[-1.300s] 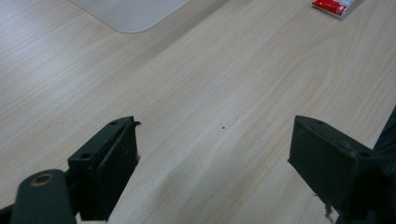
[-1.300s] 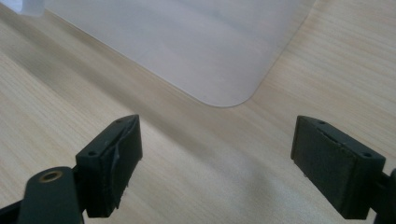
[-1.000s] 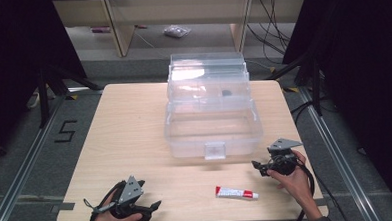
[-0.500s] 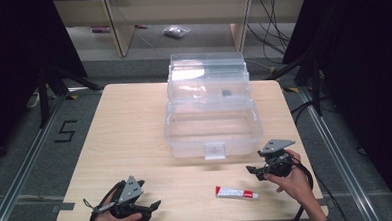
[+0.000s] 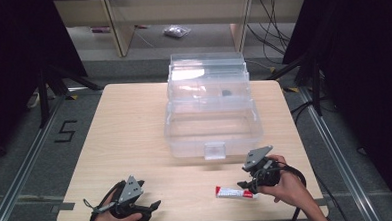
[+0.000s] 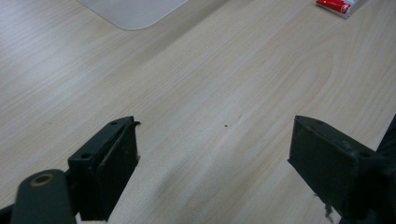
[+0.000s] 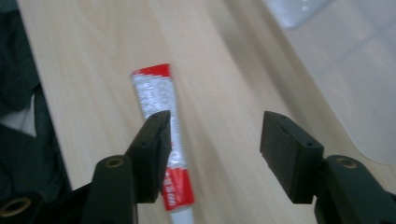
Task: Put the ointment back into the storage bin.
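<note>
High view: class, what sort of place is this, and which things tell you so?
Probably a lab or recording workspace: a wooden table fenced by dark curtains, a floor marking "5", and loose cables beside bare shelving.

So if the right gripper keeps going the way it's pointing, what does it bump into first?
Probably the tube. The right gripper is open and aimed down at the table, with one jaw already over the tube. Depth is unclear, so it might touch bare wood beside it.
</note>
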Tool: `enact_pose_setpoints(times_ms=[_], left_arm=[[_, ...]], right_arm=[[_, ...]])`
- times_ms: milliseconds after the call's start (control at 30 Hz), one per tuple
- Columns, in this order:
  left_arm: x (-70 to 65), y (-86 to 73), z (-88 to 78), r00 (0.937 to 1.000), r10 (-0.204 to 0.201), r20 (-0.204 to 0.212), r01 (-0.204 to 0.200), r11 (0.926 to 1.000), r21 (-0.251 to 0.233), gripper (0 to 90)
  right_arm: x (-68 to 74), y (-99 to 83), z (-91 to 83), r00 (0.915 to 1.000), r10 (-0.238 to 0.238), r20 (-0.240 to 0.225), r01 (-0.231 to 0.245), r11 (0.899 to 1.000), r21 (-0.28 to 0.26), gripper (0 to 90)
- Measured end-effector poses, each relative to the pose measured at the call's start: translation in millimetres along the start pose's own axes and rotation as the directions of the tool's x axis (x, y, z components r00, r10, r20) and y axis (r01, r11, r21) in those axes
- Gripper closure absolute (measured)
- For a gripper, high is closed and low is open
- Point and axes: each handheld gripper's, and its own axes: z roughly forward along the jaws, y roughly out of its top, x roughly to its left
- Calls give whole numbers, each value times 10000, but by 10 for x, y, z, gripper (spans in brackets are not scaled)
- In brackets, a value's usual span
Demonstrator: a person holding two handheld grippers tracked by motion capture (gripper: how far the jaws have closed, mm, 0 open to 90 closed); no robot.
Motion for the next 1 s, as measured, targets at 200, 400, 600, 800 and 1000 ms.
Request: enact_pose_setpoints(times_ms=[200,400,600,800,1000], left_arm=[[-1,0,0,10000,-15,6,15,10000,-19,151],[-6,2,1,10000,-18,44,18,10000,-9,151],[-13,-1,9,9997,-181,151,183,9998,-116,151],[-17,0,8,9997,-188,179,190,9998,-118,151],[-4,1,6,9999,-67,151,67,10000,-3,151]], right_arm=[[150,108,89,9946,-791,-677,872,9880,1272,500],[143,121,144,9922,-882,-880,1056,9704,2173,534],[168,112,203,9910,-874,-1010,1115,9576,2656,554],[166,108,249,9908,-1119,-765,1311,9346,3307,584],[142,96,280,9890,-1178,-893,1416,9283,3439,612]])
